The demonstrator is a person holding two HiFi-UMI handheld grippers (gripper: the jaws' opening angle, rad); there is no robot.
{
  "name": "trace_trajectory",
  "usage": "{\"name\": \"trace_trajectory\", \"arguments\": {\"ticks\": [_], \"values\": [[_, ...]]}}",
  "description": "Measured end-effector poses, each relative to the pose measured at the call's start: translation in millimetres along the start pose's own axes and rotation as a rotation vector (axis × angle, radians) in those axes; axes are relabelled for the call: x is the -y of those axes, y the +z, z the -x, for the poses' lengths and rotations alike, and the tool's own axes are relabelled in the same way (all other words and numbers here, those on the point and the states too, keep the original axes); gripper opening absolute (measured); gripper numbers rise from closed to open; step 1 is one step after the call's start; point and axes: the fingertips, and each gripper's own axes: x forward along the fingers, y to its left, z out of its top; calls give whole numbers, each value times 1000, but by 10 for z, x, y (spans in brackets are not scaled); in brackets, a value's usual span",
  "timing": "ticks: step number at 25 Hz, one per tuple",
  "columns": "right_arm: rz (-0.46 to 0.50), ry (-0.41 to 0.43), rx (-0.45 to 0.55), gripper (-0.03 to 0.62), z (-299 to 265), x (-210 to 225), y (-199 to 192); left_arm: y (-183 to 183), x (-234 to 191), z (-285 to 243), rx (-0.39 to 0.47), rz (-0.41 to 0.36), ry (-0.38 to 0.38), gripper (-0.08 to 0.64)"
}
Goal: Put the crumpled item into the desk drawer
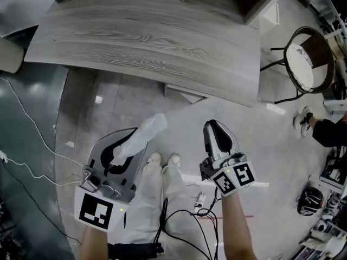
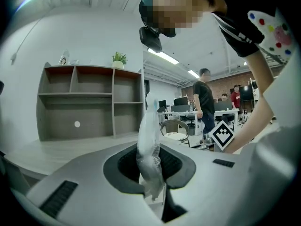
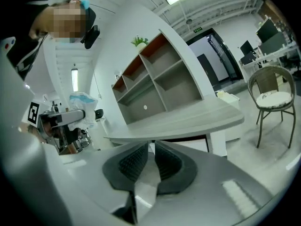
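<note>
The left tool [image 1: 123,148] [image 2: 150,161] is pinching the crumpled item [image 1: 145,134] [image 2: 149,140], a clear, creased piece of plastic that rises well above the pads and leans toward the bench [image 1: 152,42]; the item is off every surface, over the floor and short of the bench's near edge. The right tool [image 1: 218,134] [image 3: 151,157] is beside it at about the same level; its jaws stand a narrow gap apart with nothing between them.

The person's shoes [image 1: 162,160] and pale trouser legs lie between the two tools; black cables [image 1: 184,221] trail on the floor behind them, and a thin white cord [image 1: 32,140] runs along the left. Under the bench's edge a pale panel [image 1: 187,93] [image 3: 188,142] shows, with a dark slit above it in the right gripper view. A shelf unit [image 2: 89,102] [image 3: 160,79] stands on the far side of the bench, a small potted plant [image 2: 119,59] [image 3: 139,41] on top; a round wicker chair [image 1: 309,58] [image 3: 275,100] stands off the bench's right end; another person's foot [image 1: 306,121] is near it.
</note>
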Motion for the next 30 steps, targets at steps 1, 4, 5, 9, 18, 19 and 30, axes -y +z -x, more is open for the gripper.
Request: {"name": "trace_trajectory", "arguments": {"ticks": [1,4,5,9,18,19,30], "values": [[-21,8,-5,52,-55,37,-74,-48,-12,-23,-3,3,1,54],[-94,26,-11,95,-197,168,-269,-153,-38,-82,-5,2,1,54],[-118,30,-13,103,-241,225,-327,-176,-45,-106,-2,1,-1,54],[-185,42,-39,121,-398,448,-582,-281,-53,-185,6,16,-1,54],[-297,48,-72,173,-737,948,-1107,-579,-104,-350,-29,23,14,54],[-316,56,-69,173,-767,993,-1150,-603,-109,-372,-30,24,17,54],[-435,89,-63,236,-1077,1407,-1502,-922,-71,-592,-74,16,8,54]]}}
